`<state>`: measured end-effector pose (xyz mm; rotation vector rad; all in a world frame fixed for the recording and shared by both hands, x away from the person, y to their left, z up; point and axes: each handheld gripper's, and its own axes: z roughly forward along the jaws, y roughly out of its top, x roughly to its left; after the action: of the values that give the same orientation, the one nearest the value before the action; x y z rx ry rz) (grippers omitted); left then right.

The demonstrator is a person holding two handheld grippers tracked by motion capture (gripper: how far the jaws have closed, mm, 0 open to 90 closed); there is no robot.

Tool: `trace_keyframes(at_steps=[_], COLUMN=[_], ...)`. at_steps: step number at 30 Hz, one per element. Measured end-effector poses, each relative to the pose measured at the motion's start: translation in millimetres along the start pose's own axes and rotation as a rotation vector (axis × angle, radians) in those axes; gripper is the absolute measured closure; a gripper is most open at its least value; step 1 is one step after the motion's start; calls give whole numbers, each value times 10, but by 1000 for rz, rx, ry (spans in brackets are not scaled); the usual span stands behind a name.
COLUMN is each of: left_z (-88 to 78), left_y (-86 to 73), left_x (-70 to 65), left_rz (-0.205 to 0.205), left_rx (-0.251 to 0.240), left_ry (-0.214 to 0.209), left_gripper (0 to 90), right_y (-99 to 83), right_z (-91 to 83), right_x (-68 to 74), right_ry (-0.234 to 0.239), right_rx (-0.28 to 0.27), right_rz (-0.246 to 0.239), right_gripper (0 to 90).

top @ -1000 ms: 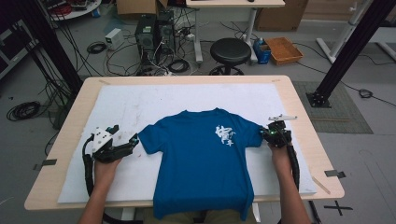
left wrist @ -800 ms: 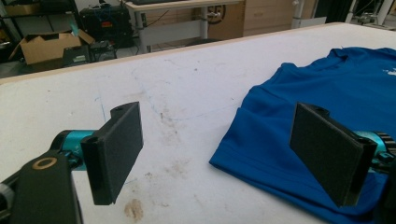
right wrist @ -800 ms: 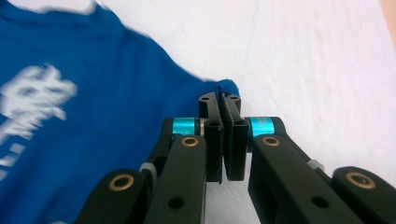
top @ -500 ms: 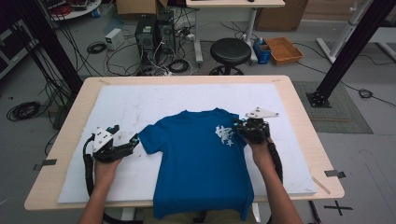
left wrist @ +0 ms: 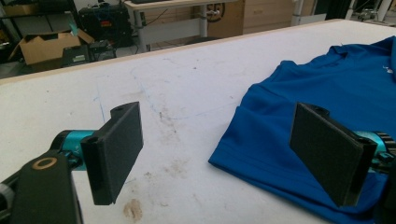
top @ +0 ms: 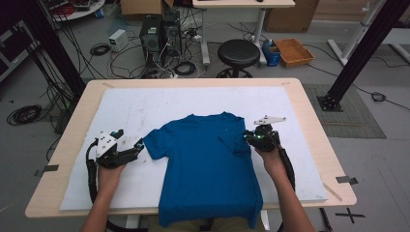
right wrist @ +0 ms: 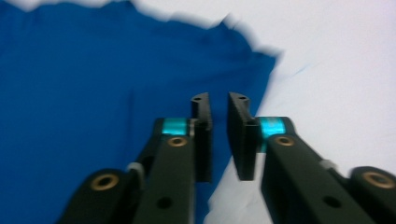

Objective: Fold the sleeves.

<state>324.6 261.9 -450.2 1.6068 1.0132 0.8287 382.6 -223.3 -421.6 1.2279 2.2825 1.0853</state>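
High view: a blue shirt (top: 208,169) lies spread on the white mat (top: 145,104) covering the tabletop, with its hem hanging over the near edge and its collar pointing at the far edge. The right sleeve is folded in over the body, so that side runs pretty straight.

The left gripper (top: 133,151) sits on the mat near the left edge, just beside the left sleeve. In the left gripper view its jaws are spread wide, one pad over bare mat, the other over the sleeve hem, nothing pinched.

The right gripper (top: 247,137) is at the shirt's right side, over the folded sleeve. In the right gripper view (right wrist: 218,135) the jaws are nearly together with a slim gap, no cloth between them, though the picture is blurry.
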Motion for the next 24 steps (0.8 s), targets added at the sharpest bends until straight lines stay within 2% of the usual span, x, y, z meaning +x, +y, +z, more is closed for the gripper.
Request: trace_keyframes(at_steps=[2,3,4,6,8,10,11,14,16,17,18,19,20,21,22,23,24], left_z=[0,-1,-1,-1,-2,-1,-1,2,6,8,9,10,11,14,14,28,47], left_y=[0,0,1,1,1,1,2,2,4,5,5,6,6,9,9,22,32], left_x=[0,1,0,-1,0,1,2,3,3,1,-1,-3,-6,-10,-10,-21,-33], left_rz=[0,2,2,4,3,2,-1,-5,1,3,2,2,5,9,9,7,1], left_rx=[0,1,2,3,2,3,4,7,9,10,13,14,14,20,20,51,81], left_ry=[0,0,-1,-1,-2,-2,-2,0,-1,0,0,-1,1,6,6,21,37], left_gripper=[178,178,178,178,178,178,178,178,178,178,178,178,178,178,183,207,222], right_y=[-17,-17,-41,-66,-71,-70,-80,-102,-125,-136,-138,-138,-123,-117,-109,-108,-112], right_z=[56,56,105,140,126,80,33,-4,-18,-16,-22,-22,-76,-107,-152,-196,-241], right_x=[32,32,76,102,112,114,90,60,33,26,7,7,-36,-64,-97,-132,-177], right_ry=[49,49,73,88,92,118,149,167,226,238,255,255,244,225,181,126,76], right_rx=[58,58,125,180,177,202,227,258,258,254,232,232,114,73,22,-27,-71], right_rz=[-19,-19,-48,-78,-87,-90,-81,-69,-60,-61,-55,-55,-29,-15,-6,5,20], right_gripper=[861,861,864,863,862,829,820,802,759,748,651,651,499,472,393,331,306])
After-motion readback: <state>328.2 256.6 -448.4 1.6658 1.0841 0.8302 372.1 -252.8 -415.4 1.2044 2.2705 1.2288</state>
